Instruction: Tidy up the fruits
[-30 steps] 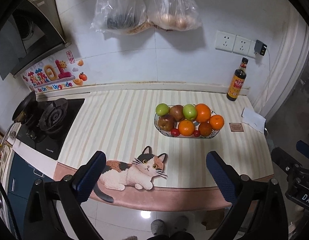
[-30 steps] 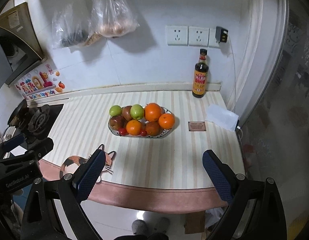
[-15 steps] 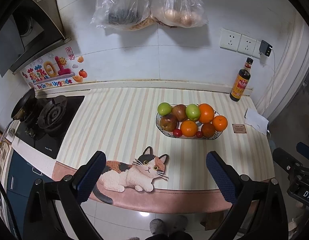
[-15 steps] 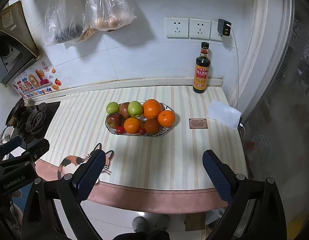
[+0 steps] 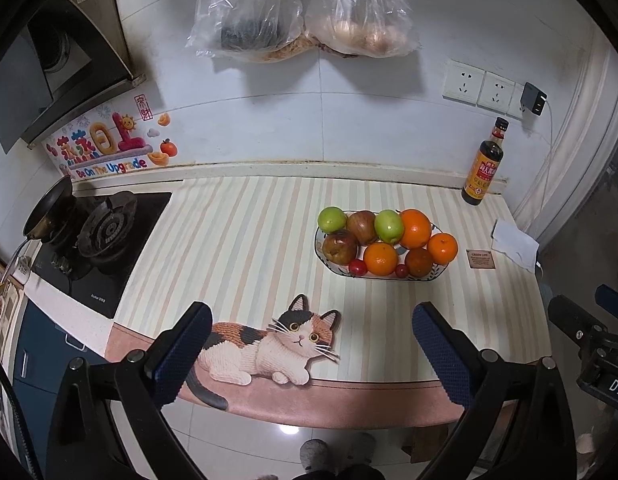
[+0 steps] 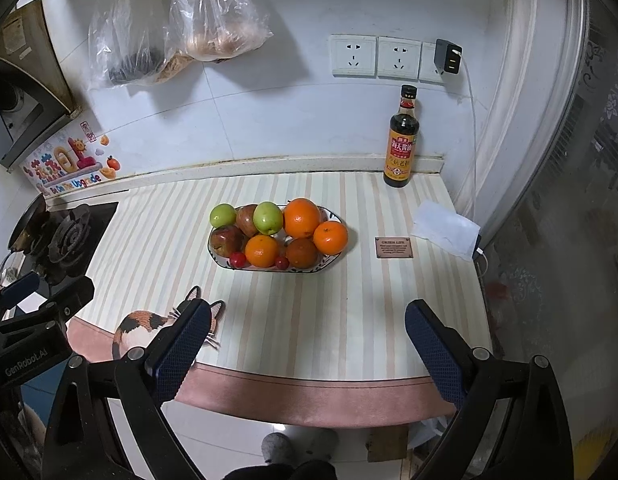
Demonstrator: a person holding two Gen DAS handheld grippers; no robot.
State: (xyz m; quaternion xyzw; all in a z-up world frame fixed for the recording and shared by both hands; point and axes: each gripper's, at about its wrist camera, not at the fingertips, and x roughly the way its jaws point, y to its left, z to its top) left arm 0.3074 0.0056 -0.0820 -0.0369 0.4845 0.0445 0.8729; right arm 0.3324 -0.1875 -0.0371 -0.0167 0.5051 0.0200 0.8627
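L gripper (image 5: 311, 344): jaws spread, empty, above near tabletop edge.
R gripper (image 6: 307, 340): jaws spread, empty, same height.
Cat mat (image 5: 269, 344): near edge, tabletop (image 5: 245, 248).
Fruit bowl (image 6: 327, 262): mid-tabletop; apples, oranges, sm. red fruits.
Sauce bottle (image 6: 401, 140): far R, by wall.

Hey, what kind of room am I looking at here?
Most likely a home kitchen: a gas stove set into the counter, a sauce bottle by the tiled wall, and a fruit plate on the striped mat.
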